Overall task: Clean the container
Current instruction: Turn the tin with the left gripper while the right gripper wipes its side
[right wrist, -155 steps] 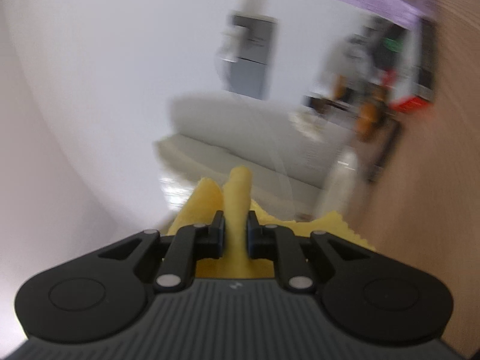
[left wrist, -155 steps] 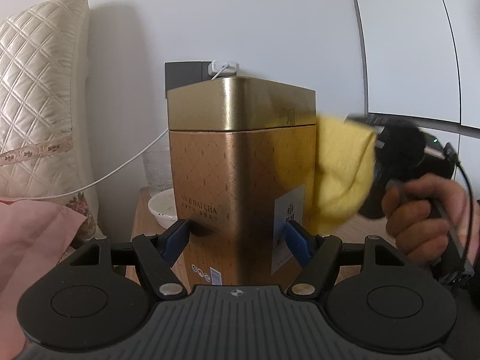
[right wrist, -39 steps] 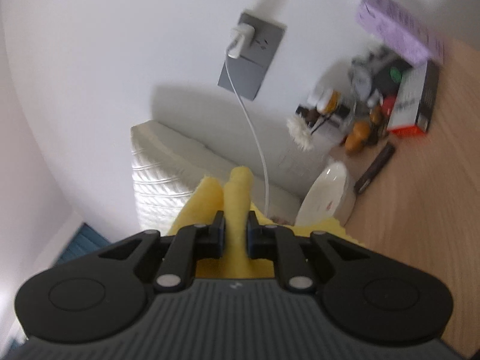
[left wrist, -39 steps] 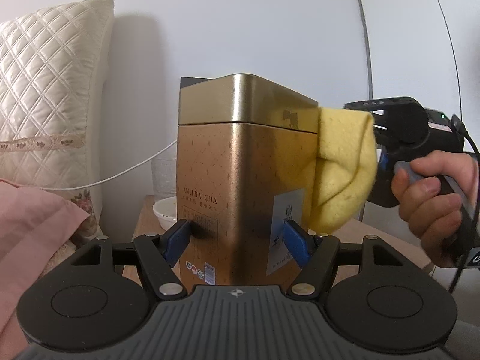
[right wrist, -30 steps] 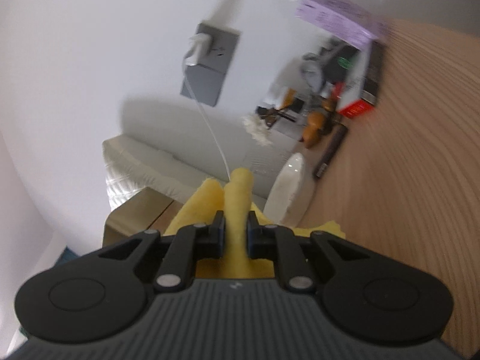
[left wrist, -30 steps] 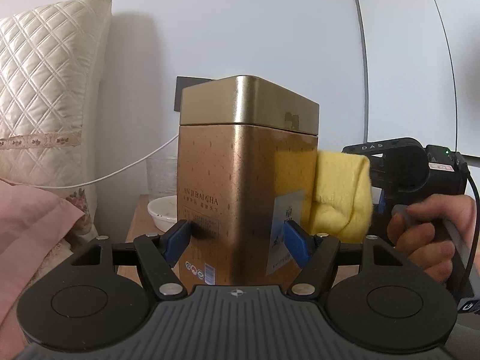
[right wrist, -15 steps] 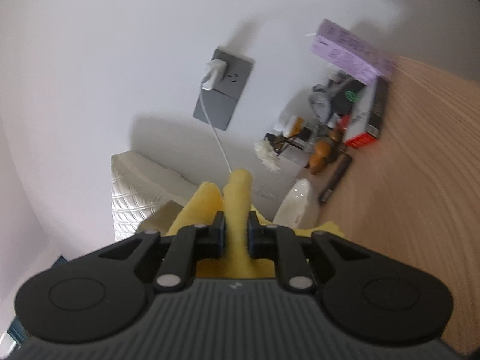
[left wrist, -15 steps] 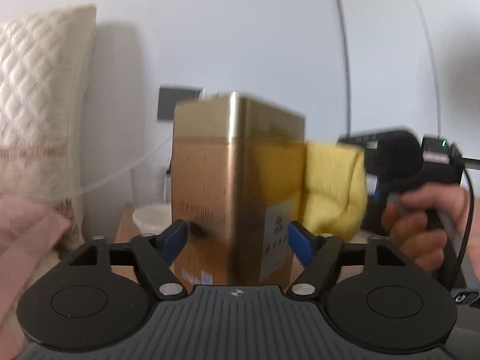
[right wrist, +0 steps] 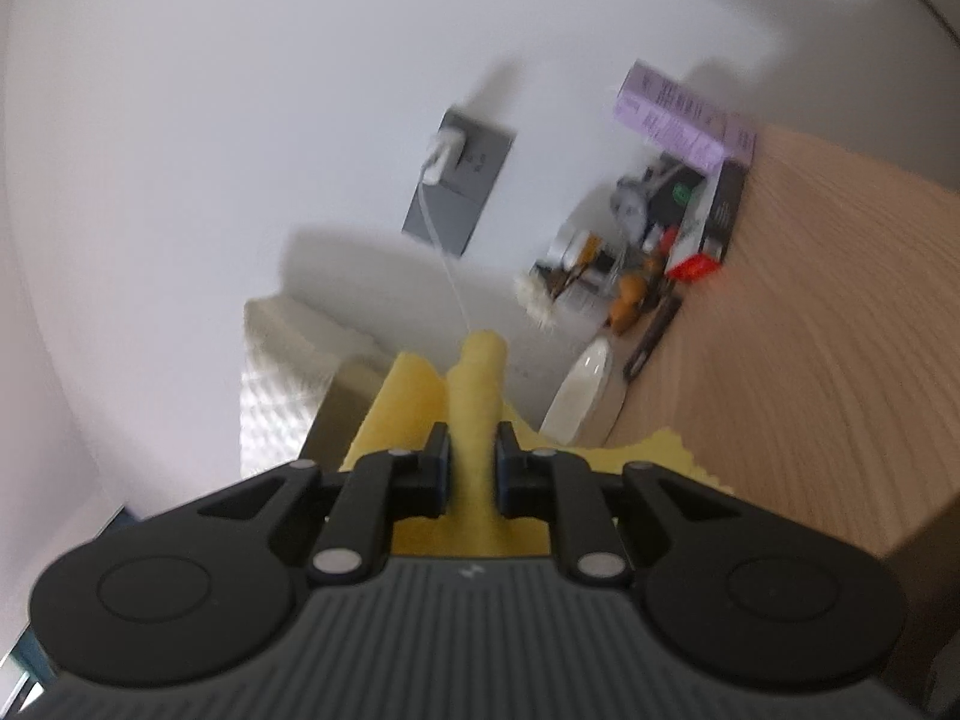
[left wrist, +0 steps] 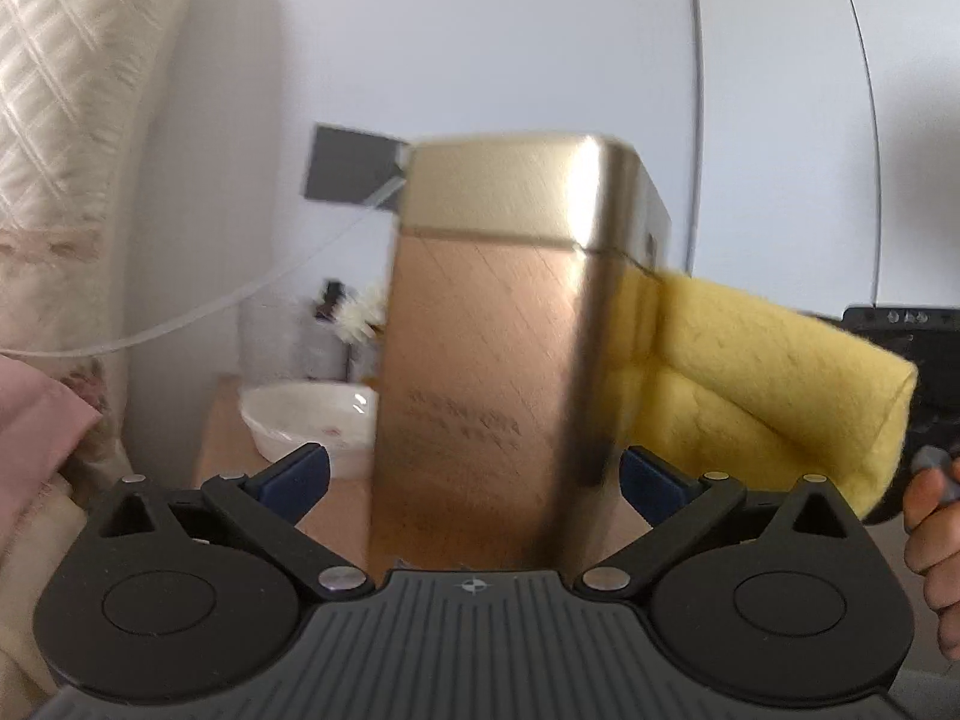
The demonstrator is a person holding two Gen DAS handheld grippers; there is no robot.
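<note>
A tall gold tin point(left wrist: 492, 360) with a lighter gold lid stands blurred in the middle of the left wrist view. It sits between the blue pads point(left wrist: 294, 474) of my left gripper point(left wrist: 474, 471), which is open, with a narrow gap on each side of the tin. A folded yellow cloth point(left wrist: 750, 384) presses against the tin's right face. In the right wrist view my right gripper point(right wrist: 471, 462) is shut on that cloth point(right wrist: 474, 384), and a corner of the tin point(right wrist: 342, 414) shows just left of it. The tin's base is hidden.
A white bowl point(left wrist: 312, 420) and a glass stand behind the tin on the wooden bedside table point(right wrist: 810, 330). A purple box point(right wrist: 678, 114) and small clutter sit at the back. A wall socket point(right wrist: 459, 180) with a white cable, a cream pillow point(left wrist: 72, 180) and a hand point(left wrist: 936, 540) are nearby.
My left fingers have spread apart from the tin, and the tin now shows a turned face. The yellow cloth stays on its right side, reaching further out to the right.
</note>
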